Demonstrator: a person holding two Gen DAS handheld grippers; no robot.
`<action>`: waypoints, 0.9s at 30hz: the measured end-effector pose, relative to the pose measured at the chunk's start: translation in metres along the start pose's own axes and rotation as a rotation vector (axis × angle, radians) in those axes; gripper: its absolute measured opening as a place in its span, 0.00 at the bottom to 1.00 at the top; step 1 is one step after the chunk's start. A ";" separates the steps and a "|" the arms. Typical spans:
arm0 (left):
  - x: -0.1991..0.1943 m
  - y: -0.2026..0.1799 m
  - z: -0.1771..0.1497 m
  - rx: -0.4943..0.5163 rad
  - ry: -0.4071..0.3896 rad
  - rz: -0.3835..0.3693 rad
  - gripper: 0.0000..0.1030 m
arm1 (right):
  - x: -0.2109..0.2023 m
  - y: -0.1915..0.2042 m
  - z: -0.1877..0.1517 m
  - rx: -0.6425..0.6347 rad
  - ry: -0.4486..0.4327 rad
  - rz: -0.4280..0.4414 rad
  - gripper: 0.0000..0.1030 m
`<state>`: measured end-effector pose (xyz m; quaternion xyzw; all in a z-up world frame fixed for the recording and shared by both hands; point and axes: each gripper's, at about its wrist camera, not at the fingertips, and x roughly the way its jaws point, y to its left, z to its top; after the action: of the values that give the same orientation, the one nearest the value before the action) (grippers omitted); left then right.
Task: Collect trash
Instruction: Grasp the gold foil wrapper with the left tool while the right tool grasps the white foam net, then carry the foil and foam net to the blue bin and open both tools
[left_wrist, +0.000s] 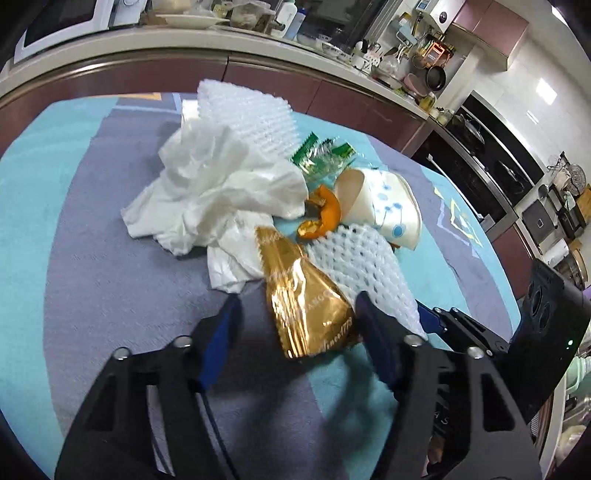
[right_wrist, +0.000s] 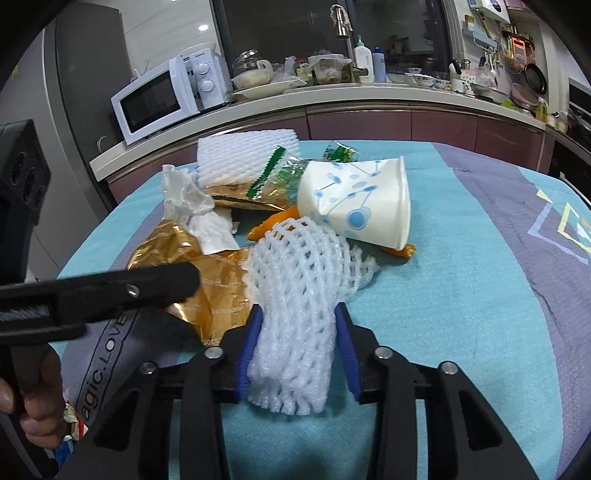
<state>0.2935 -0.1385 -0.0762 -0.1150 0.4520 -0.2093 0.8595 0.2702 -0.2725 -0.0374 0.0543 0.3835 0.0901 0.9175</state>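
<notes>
A pile of trash lies on the blue and purple cloth (left_wrist: 92, 258). In the left wrist view my left gripper (left_wrist: 297, 314) is open astride a gold foil wrapper (left_wrist: 303, 306); its right finger (left_wrist: 369, 321) touches the foil and the left finger stands clear. In the right wrist view my right gripper (right_wrist: 298, 319) is shut on a white foam net (right_wrist: 295, 280), pads pressing both sides. Behind these lie a dotted paper cup (right_wrist: 362, 199) on its side, orange peel (left_wrist: 325, 218), crumpled tissue (left_wrist: 214, 192), a green wrapper (left_wrist: 321, 155) and a second foam net (left_wrist: 243, 114).
A kitchen counter (right_wrist: 332, 98) with a microwave (right_wrist: 159, 99) and dishes runs behind the table. A person's hand (right_wrist: 33, 413) holds the left gripper's handle at the lower left. The cloth's right side (right_wrist: 480, 295) is bare.
</notes>
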 end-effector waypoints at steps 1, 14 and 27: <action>0.001 -0.002 0.000 0.002 0.002 -0.002 0.50 | 0.000 0.001 0.000 0.001 0.001 0.008 0.28; -0.019 -0.001 -0.013 0.014 -0.067 -0.017 0.17 | -0.020 0.009 -0.006 0.023 -0.025 0.077 0.19; -0.098 0.021 -0.042 0.000 -0.206 -0.021 0.16 | -0.078 0.032 -0.009 0.000 -0.127 0.109 0.19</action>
<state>0.2150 -0.0748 -0.0361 -0.1405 0.3598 -0.2054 0.8992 0.2057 -0.2567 0.0159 0.0808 0.3213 0.1362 0.9336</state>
